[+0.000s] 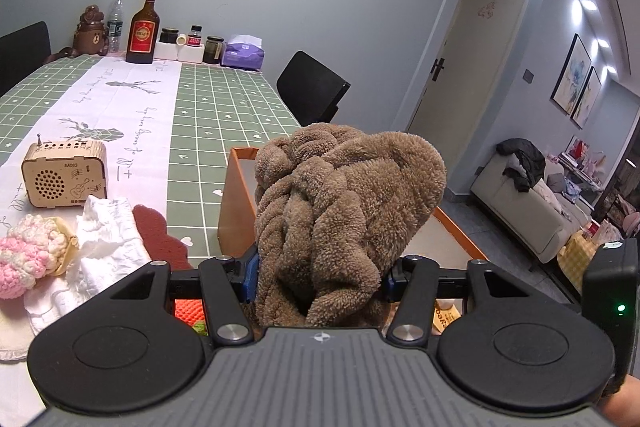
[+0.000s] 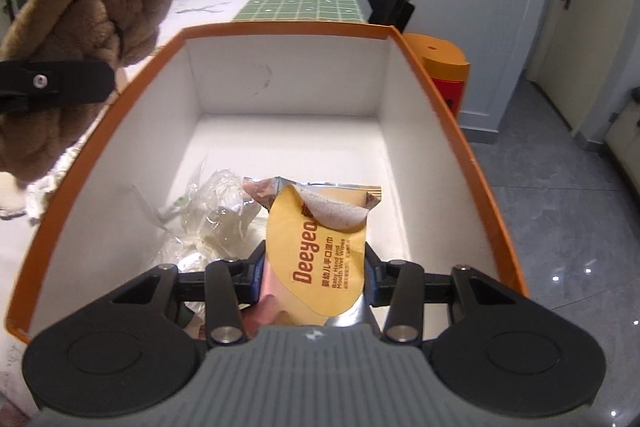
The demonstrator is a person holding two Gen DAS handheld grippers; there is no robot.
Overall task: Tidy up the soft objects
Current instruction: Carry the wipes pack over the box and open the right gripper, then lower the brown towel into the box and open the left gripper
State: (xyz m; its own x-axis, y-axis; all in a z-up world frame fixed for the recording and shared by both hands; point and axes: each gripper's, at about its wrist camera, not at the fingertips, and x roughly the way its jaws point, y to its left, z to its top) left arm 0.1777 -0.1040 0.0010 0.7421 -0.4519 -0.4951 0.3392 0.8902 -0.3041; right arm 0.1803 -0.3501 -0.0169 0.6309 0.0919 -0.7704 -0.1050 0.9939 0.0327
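Note:
A fluffy brown towel [image 1: 344, 211] bulges up between the fingers of my left gripper [image 1: 320, 279], which is shut on it just in front of the orange box [image 1: 236, 195]. The right wrist view shows the same towel [image 2: 80, 27] and the left gripper's finger [image 2: 56, 81] left of the box [image 2: 92, 131], above its rim. My right gripper [image 2: 314, 277] is shut on a yellow wet-wipes pack [image 2: 320, 251] and hangs inside the white-lined box. Crumpled clear plastic [image 2: 216, 215] lies on the box floor beneath it.
On the green checked tablecloth [image 1: 216, 107] left of the box lie a pink and white knitted piece [image 1: 28, 251], a white cloth [image 1: 104, 239], a red cloth [image 1: 156, 231] and a wooden radio [image 1: 64, 175]. Bottles, jars and a purple tissue pack [image 1: 243, 53] line the far edge. A black chair [image 1: 312, 89] stands at the right.

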